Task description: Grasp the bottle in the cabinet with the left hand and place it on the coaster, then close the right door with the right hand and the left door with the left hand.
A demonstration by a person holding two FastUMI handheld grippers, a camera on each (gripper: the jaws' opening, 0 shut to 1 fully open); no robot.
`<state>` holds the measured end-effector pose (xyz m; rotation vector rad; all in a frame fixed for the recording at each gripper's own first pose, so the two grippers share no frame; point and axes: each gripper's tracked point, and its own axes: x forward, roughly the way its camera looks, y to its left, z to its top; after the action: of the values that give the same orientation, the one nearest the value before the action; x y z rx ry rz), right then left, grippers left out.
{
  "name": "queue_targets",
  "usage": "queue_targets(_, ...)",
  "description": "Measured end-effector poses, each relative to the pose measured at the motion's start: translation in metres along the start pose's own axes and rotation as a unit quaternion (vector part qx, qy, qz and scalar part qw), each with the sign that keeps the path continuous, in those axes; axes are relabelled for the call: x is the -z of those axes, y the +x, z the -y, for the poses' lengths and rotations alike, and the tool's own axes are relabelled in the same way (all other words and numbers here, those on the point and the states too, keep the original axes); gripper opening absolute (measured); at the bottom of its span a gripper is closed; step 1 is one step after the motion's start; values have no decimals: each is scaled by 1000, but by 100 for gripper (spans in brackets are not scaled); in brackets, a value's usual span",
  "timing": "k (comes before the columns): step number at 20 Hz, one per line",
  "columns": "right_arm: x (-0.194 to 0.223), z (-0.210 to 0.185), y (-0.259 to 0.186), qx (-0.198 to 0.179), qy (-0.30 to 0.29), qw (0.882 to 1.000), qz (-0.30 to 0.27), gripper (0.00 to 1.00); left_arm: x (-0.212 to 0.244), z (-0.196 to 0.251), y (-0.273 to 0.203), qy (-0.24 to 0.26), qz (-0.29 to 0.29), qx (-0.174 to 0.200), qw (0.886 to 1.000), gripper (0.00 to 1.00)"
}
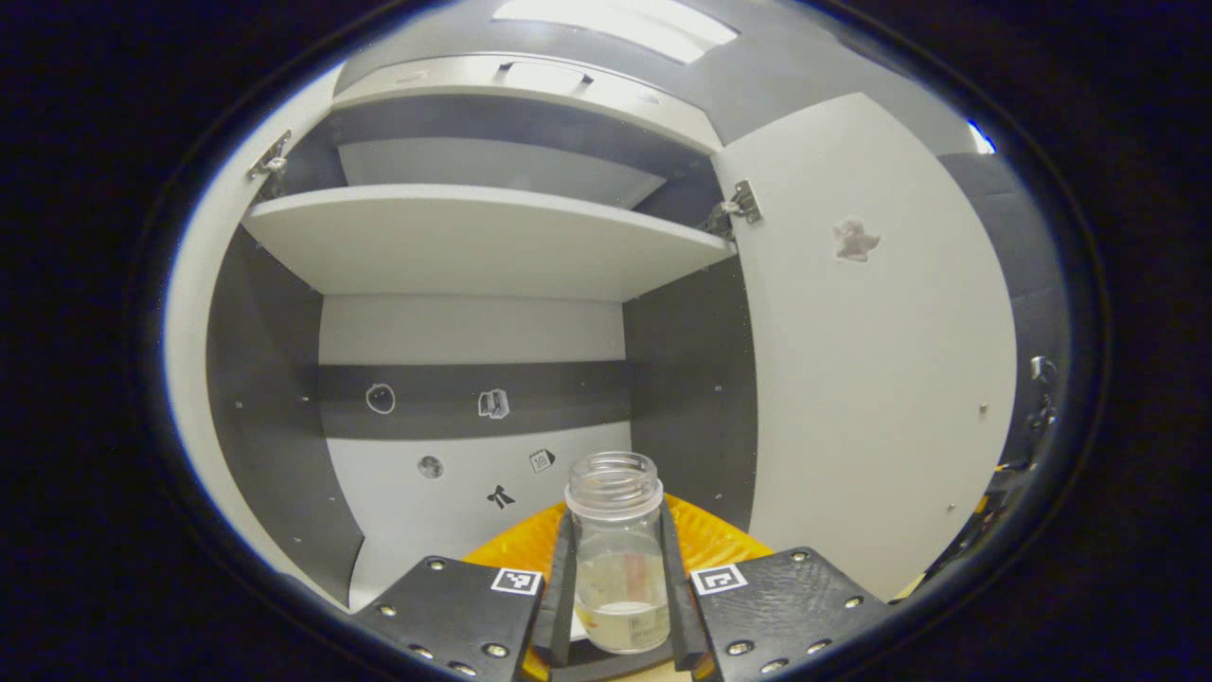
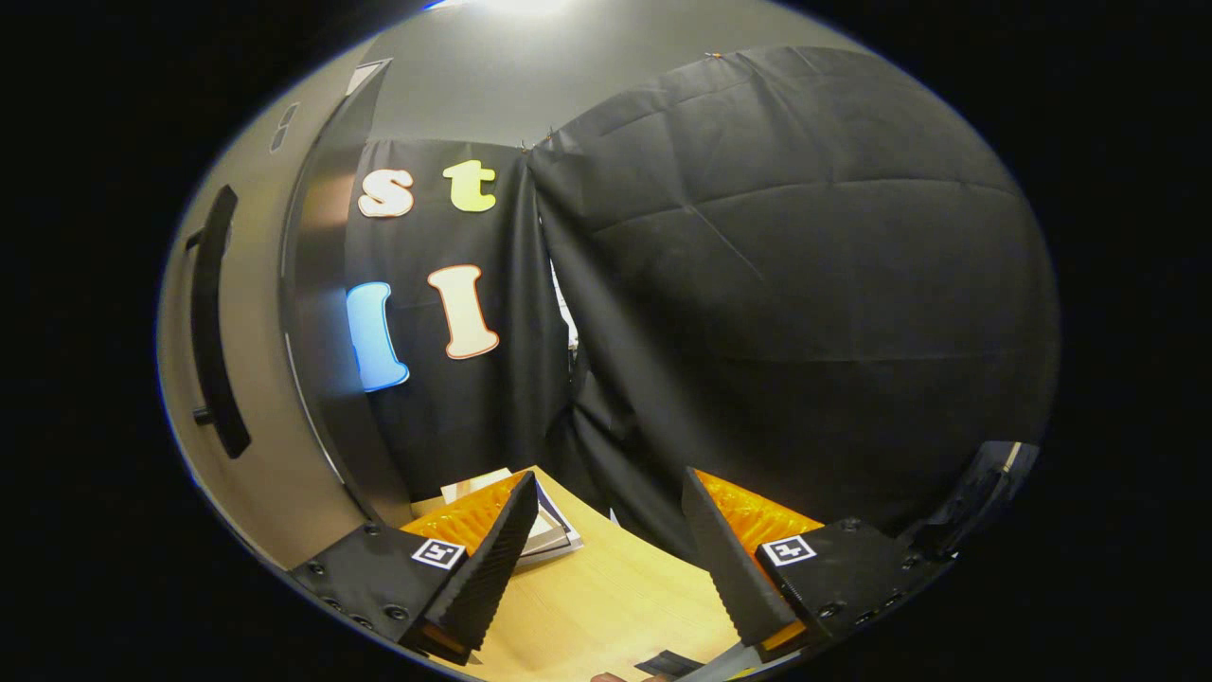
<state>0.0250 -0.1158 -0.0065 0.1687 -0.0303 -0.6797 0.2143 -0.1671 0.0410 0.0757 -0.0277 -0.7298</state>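
Note:
A clear, uncapped bottle (image 1: pixel 620 559) with a little liquid at its bottom stands upright between my left gripper's fingers. My left gripper (image 1: pixel 617 530) is shut on it, both fingers pressing its sides. Behind it the cabinet (image 1: pixel 473 237) is open, its lower compartment bare except for small stickers on the back wall. The right door (image 1: pixel 871 360) swings wide open, and the left door (image 1: pixel 189 313) is open too. In the right gripper view my right gripper (image 2: pixel 608 478) is open over a wooden table (image 2: pixel 606 587), with nothing between its fingers.
A grey door panel with a black handle (image 2: pixel 213 322) stands close at the left of the right gripper view. A stack of papers or books (image 2: pixel 554 535) lies on the table near the black cloth wall. A small dark flat piece (image 2: pixel 668 661) lies at the table's near edge.

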Motion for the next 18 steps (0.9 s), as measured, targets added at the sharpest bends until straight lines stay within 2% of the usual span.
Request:
queue_targets(1,-3,-3,10,-8,3,1000,-1,92,-1,0,-8,3,3,-8,1000,34)
queue_targets(2,-5,-5,18,-17,3,1000,-1,98,-1,0,-17,6,5,-18,1000,35)
queue_targets(4,0,-12,34,-30,-8,999,-12,98,1,6,-38,16,7,-31,999,35)
queue_targets(6,-2,-16,37,-36,-9,999,-11,98,14,12,-58,34,9,-28,999,35)
queue_targets(7,-7,-19,34,-38,-3,999,-7,98,29,14,-68,35,3,-21,999,51)
queue_targets(8,-8,-21,28,-37,2,999,-4,98,47,18,-75,26,-10,-12,1000,42)
queue_targets(10,-7,-25,13,-31,13,999,-3,98,90,27,-88,-4,-36,7,999,42)
queue_targets(12,-11,-26,-6,-21,21,1000,6,98,125,34,-98,-14,-48,24,998,48)
queue_targets(13,-13,-26,-15,-16,21,1000,9,98,141,37,-102,-23,-54,32,998,42)
queue_targets(14,-14,-25,-26,-11,20,1000,14,98,160,42,-106,-38,-63,41,996,42)
queue_targets(15,-15,-24,-35,-7,18,1000,18,98,173,46,-106,-53,-72,48,995,46)
queue_targets(16,-14,-24,-47,-4,14,1000,22,98,192,52,-110,-63,-80,57,993,42)
queue_targets(18,-12,-22,-65,4,6,1000,26,98,227,65,-117,-66,-97,74,990,42)
